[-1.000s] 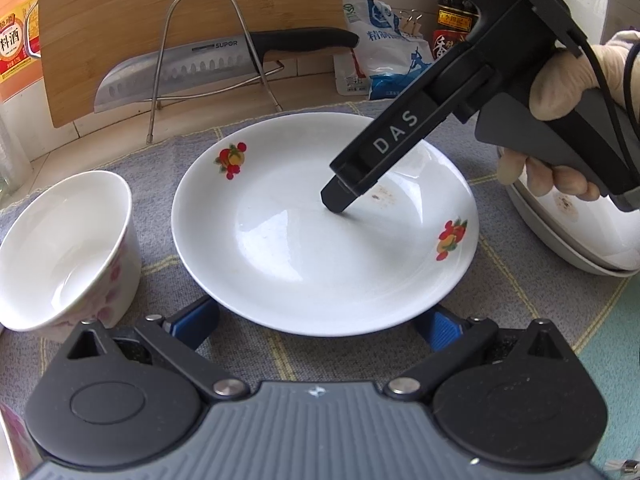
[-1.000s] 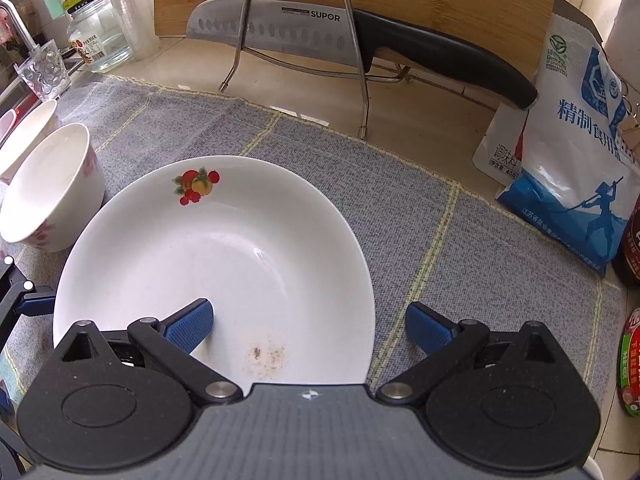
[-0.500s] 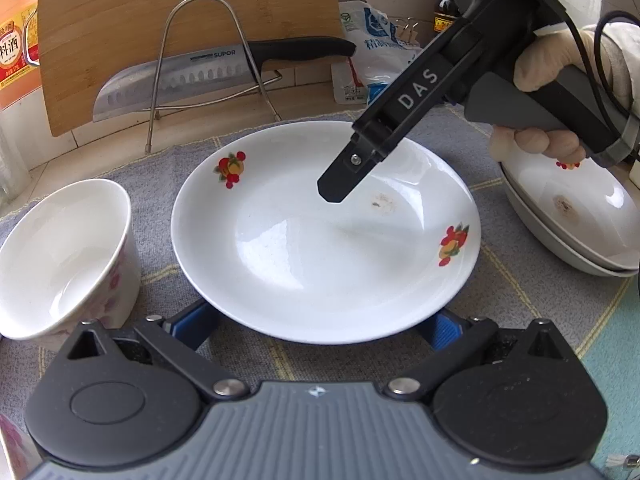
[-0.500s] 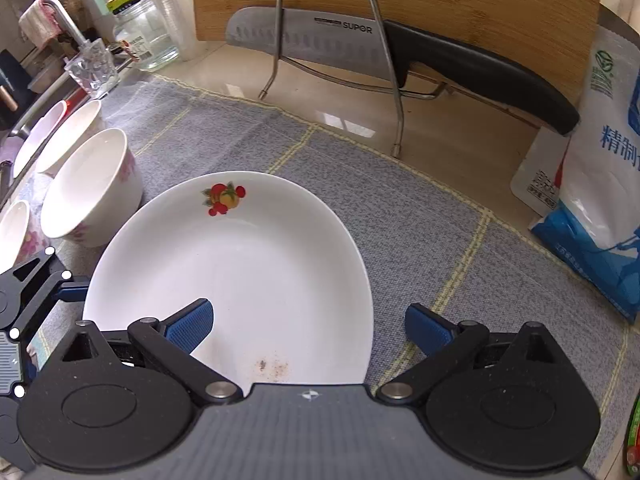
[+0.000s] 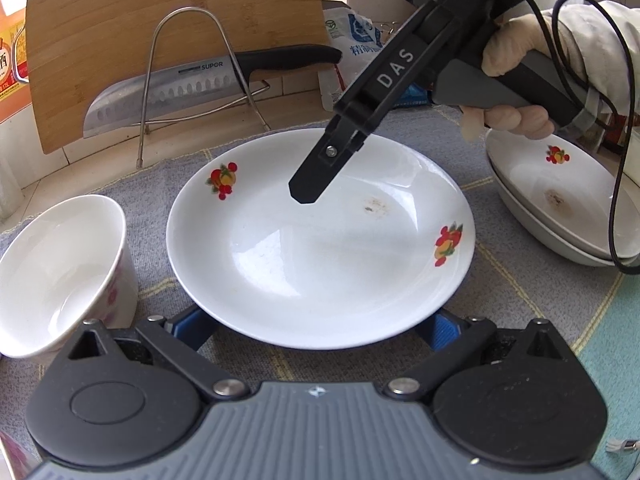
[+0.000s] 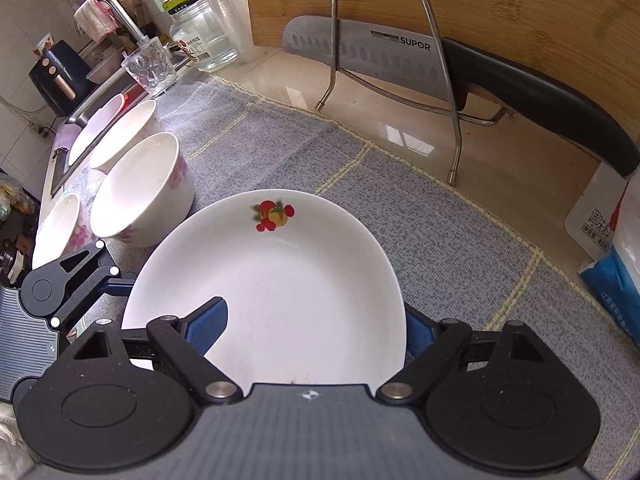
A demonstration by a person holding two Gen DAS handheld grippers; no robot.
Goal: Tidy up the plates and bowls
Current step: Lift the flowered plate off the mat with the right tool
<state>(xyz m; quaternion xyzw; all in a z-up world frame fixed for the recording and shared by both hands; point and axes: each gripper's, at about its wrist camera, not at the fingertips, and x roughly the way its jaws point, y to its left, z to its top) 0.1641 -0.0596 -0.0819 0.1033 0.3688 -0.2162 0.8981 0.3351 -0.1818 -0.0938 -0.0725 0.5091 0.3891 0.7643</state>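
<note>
I am watching the plate (image 5: 320,240) lying flat on the grey mat (image 6: 440,220) on the counter (image 6: 400,128), not yet stacked. My right tool (image 6: 316,324) is closing, one pad inside the plate's well and the other outside its rim at 3 o'clock; I cannot tell whether they are pinching yet. My left tool (image 5: 316,324) is standing wide, its fingers straddling the rim at 6 o'clock. At 3 o'clock two plates (image 5: 568,208) are already nested, so I judge sorting partly done. At 9 o'clock several bowls (image 6: 140,188) are waiting unstacked. The near rim is hiding both tools' fingertips.
</note>
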